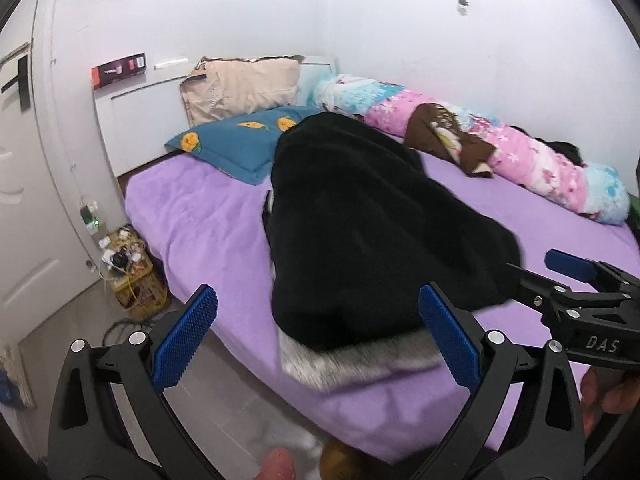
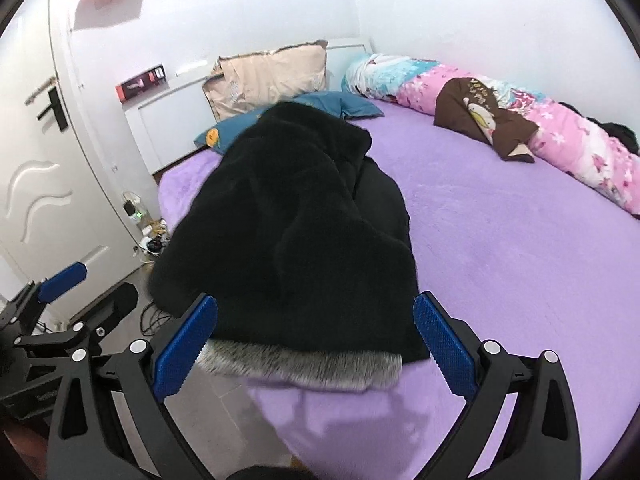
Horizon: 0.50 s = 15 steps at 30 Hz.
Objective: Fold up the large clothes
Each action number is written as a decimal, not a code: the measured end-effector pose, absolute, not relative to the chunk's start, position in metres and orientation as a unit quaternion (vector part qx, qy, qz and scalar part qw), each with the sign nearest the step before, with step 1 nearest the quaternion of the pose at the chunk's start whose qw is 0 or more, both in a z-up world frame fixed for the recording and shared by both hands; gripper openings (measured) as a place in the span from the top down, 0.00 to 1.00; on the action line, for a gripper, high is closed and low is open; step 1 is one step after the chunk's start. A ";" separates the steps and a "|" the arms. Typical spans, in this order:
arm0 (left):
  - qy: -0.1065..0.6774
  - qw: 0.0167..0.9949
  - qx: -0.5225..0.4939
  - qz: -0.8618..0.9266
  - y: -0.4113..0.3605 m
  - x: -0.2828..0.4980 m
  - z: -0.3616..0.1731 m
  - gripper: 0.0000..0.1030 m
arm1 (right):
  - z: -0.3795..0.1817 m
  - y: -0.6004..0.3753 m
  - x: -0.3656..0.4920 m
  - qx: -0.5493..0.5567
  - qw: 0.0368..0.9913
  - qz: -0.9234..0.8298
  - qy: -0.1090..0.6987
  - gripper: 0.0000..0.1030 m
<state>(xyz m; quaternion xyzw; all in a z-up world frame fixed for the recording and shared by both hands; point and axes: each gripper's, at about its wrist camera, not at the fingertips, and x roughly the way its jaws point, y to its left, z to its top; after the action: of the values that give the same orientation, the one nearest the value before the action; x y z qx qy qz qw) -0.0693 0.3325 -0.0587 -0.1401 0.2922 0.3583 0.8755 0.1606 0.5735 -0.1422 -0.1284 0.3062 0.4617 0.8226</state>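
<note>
Lying lengthwise on the purple bed (image 2: 500,240), one black coat (image 2: 304,232) is seen, long axis running from the grey fur trim (image 2: 304,364) at the near edge toward the headboard. Two pillows are counted beyond the coat: one teal pillow (image 1: 236,144), one beige pillow (image 1: 244,88). One rolled floral quilt (image 1: 540,156) lies to the coat's right. The left gripper (image 1: 318,336) and right gripper (image 2: 316,344) are held wide open at the trim, nothing grasped.

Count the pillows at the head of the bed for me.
2: a beige pillow propped against the white headboard, and a blue pillow lying flat before it. The black coat may hide more.
</note>
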 end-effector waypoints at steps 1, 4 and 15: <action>0.291 0.878 -0.145 0.352 0.328 -0.073 -0.055 0.06 | -0.138 0.562 0.153 -0.126 0.820 0.467 0.305 0.06; 0.280 0.877 -0.150 0.361 0.309 -0.090 -0.038 0.06 | -0.129 0.536 0.135 -0.128 0.822 0.470 0.295 0.06; 0.266 0.870 -0.147 0.388 0.249 -0.140 0.011 0.06 | -0.109 0.457 0.081 -0.131 0.824 0.469 0.288 0.06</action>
<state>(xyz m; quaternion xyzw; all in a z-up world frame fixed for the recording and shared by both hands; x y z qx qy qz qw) -0.1403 0.2493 0.0113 -0.1472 0.2664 0.3879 0.8700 0.0815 0.4570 -0.1086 -0.1307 0.2882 0.4692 0.8244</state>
